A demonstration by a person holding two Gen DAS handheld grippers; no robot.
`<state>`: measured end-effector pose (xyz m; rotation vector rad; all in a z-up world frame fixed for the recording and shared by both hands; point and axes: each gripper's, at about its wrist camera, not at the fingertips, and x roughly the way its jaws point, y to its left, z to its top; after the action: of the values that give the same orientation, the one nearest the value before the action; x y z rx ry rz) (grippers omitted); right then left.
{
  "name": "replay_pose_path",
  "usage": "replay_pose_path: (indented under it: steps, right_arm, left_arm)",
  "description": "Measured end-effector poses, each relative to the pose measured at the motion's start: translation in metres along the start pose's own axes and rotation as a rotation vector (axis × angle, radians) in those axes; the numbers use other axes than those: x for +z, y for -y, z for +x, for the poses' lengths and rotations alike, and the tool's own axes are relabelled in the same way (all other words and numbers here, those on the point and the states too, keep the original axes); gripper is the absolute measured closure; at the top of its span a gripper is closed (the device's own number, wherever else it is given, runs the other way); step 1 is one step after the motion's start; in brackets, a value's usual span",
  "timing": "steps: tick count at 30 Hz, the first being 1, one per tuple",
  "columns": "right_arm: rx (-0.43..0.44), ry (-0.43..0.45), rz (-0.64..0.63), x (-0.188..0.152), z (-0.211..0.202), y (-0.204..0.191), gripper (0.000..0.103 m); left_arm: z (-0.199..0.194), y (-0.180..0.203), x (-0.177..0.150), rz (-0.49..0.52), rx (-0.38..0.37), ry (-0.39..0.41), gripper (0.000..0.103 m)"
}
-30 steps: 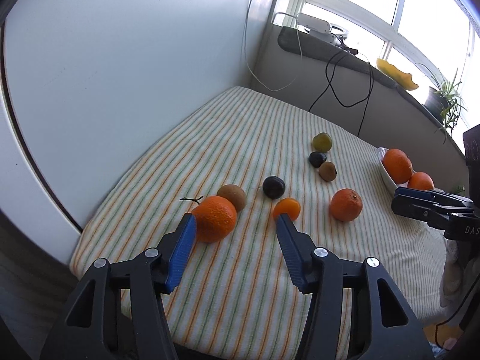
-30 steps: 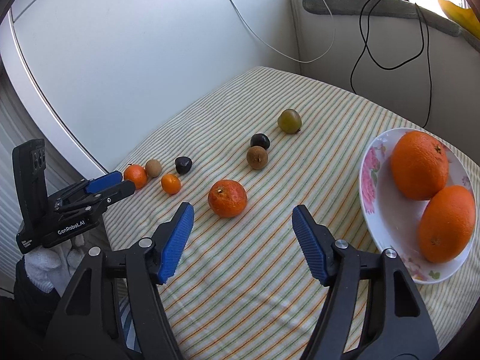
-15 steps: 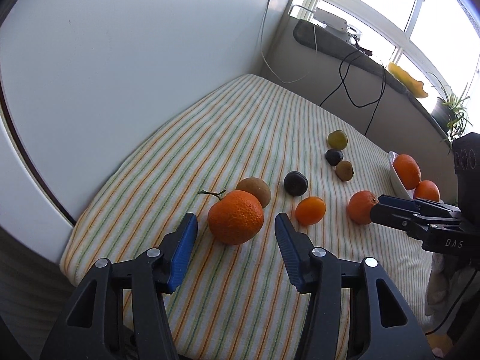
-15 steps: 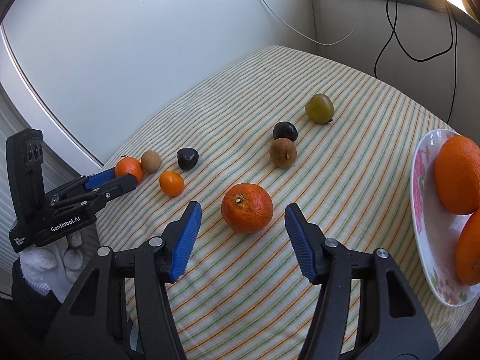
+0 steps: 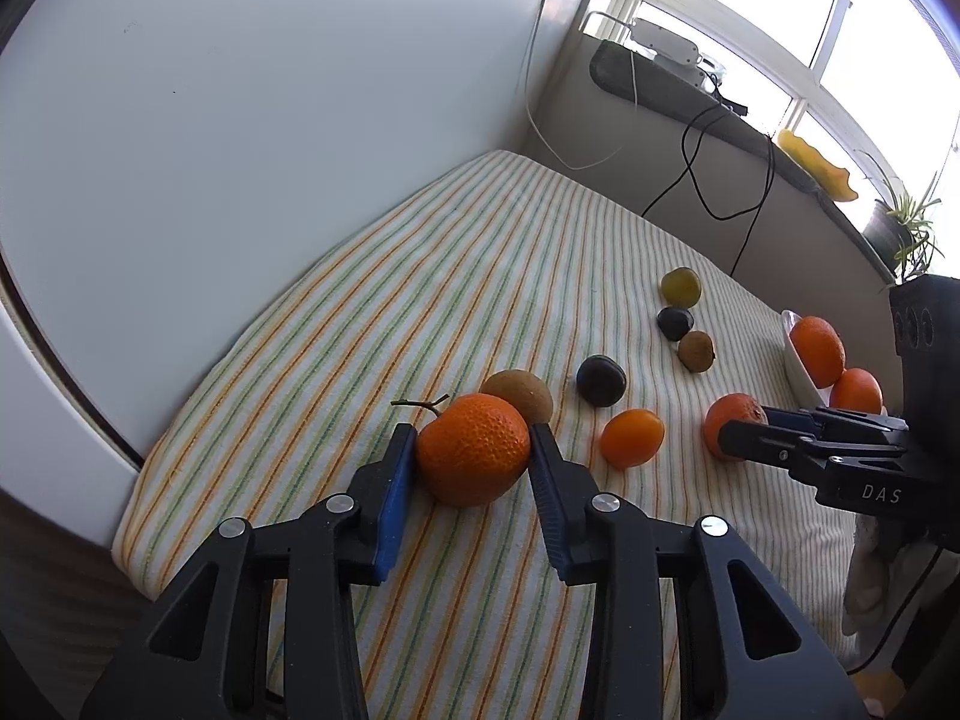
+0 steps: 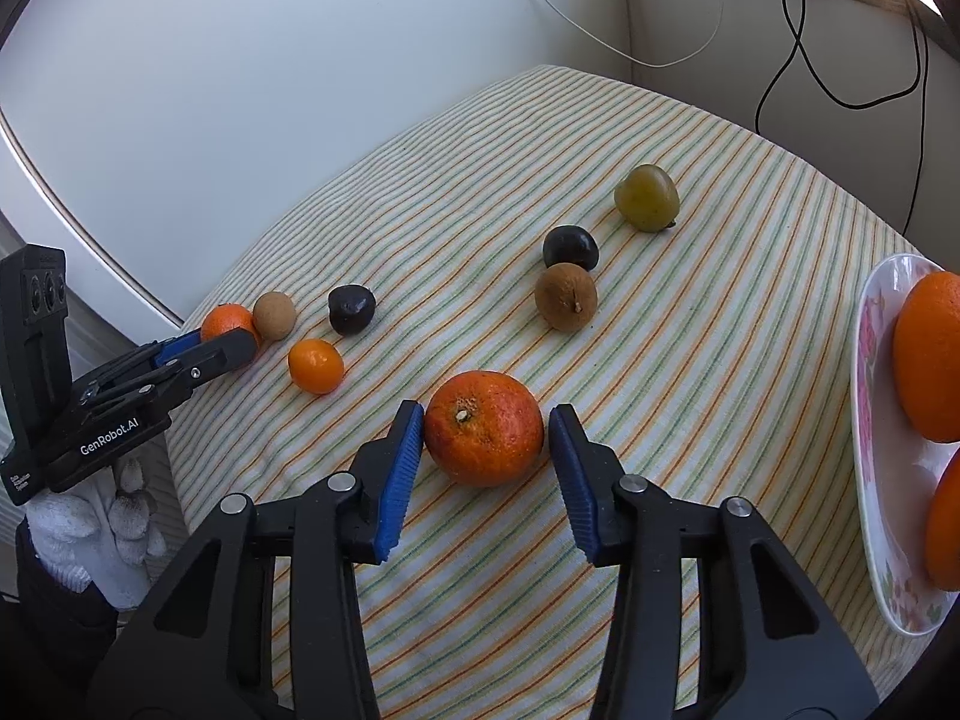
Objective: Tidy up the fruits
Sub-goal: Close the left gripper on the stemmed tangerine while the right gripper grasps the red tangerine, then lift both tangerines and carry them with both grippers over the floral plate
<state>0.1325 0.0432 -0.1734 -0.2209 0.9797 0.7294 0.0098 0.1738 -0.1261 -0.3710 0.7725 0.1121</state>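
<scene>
Fruits lie scattered over a striped cloth (image 6: 690, 360) — two of them now sit between gripper jaws. The left gripper (image 5: 471, 462) has just been closing, and its blue pads press both sides of a stemmed mandarin (image 5: 473, 449) near the cloth's edge; a brown kiwi (image 5: 519, 393) touches the mandarin from behind. The right gripper (image 6: 485, 429) has likewise been closing around a reddish orange (image 6: 483, 427) on the cloth: the left pad touches the peel, while the right pad stands just beside it with a thin sliver of gap, so I cannot tell whether the grip is made.

Between the two grippers rest a small kumquat-like orange fruit (image 6: 315, 365) and a dark plum (image 6: 351, 309). Farther back, a second kiwi (image 6: 566, 296) touches another dark plum (image 6: 570, 247), with a green fruit (image 6: 647, 198) just beyond them. A floral plate (image 6: 870, 396) at the cloth's right side holds two large oranges (image 6: 930, 354).

A white-gloved hand (image 6: 90, 534) holds the left gripper's handle.
</scene>
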Motion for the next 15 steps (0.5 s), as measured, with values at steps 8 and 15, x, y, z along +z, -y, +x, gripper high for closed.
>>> replay_pose_path:
  steps: [8,15]
  right_arm:
    - [0.011,-0.001,0.004,-0.0004,0.0017,0.0008,0.061]
    - [0.021,0.013,0.025,-0.0032,-0.0049,0.0049,0.061]
  left_arm:
    - [-0.0003,0.0013,0.0,0.004,0.004,0.006,0.068]
    - [-0.0043,0.0023,0.0,0.006,0.009,0.015,0.068]
